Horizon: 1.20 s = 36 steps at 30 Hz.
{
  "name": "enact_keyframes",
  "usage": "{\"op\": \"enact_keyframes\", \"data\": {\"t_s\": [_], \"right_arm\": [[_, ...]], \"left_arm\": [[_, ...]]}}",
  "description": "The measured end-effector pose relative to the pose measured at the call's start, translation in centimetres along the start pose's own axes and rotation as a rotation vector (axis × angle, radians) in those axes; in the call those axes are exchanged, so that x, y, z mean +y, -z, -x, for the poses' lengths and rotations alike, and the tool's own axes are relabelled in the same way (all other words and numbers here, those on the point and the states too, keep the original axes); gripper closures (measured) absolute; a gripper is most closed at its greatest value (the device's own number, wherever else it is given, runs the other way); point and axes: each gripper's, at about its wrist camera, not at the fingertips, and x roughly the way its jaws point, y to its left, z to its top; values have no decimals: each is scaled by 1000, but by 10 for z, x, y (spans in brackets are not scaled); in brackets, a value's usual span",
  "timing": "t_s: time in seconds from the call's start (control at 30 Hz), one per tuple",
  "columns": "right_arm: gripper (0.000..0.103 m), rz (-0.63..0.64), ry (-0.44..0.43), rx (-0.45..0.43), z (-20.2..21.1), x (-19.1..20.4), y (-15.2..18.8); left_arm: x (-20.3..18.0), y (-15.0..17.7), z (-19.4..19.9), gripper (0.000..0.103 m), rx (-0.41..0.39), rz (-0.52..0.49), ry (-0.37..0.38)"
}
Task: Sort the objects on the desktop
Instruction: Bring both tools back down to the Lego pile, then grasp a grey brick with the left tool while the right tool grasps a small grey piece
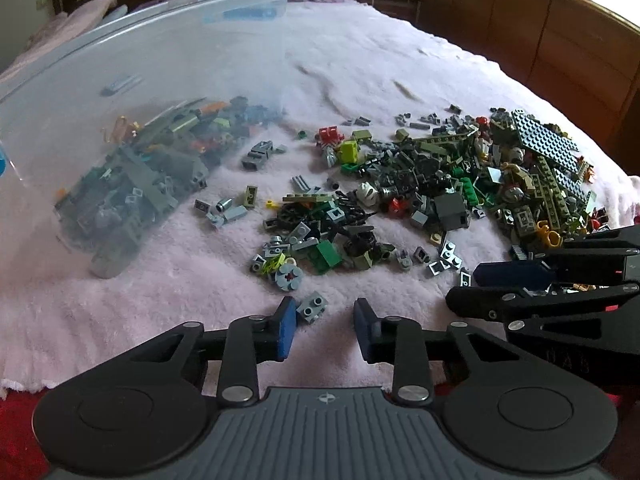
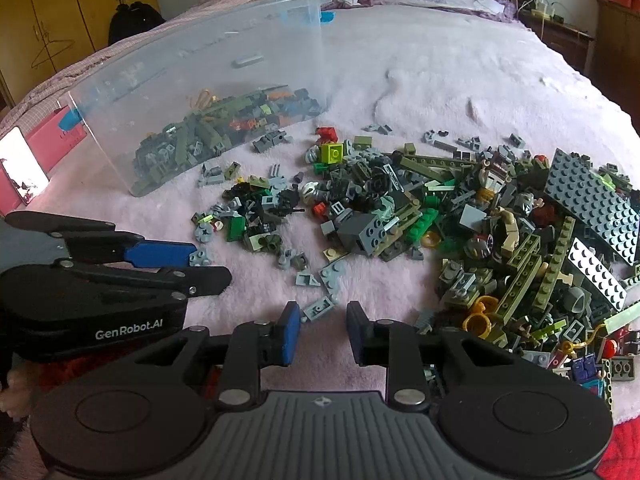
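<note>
Approx. a third done: clear bin [image 2: 208, 80] on the bed [image 1: 380, 64] holds some bricks, but big brick pile [image 2: 460, 224] is left on the blanket. Left tool [image 1: 325, 322] & right tool [image 2: 322, 326] both have jaws slightly apart, gripping nothing.

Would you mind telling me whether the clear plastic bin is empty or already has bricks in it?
Partly filled: the clear plastic bin holds a heap of bricks low against its near wall, with the rest bare.

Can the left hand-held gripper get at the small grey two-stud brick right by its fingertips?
Probably yes: the grey two-stud brick lies alone on the pink blanket beside the left hand-held gripper, whose jaws stand apart and empty.
</note>
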Motion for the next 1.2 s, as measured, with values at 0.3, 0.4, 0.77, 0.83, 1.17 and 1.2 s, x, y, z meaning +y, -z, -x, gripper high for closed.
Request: {"op": "enact_keyframes", "data": {"t_s": [0.3,0.4,0.77,0.83,1.17,1.2], "right_arm": [[86,24,10,-11,-1,4,1],[89,25,11,-13,-1,5,1],[94,27,16,-42,12,5,-1],[94,26,16,-48,14,5,-2],[94,31,15,-73,23,5,-5],[94,32,14,-78,24,5,-7]], "left_arm": [[-5,0,2,84,-6,-17,0],[-5,1,3,85,-8,-15,1],[-9,-3,21,85,-42,-20,13],[-9,-4,23,85,-48,-18,12],[-9,-8,34,85,-69,-5,5],[-9,-9,35,85,-74,-4,5]]}}
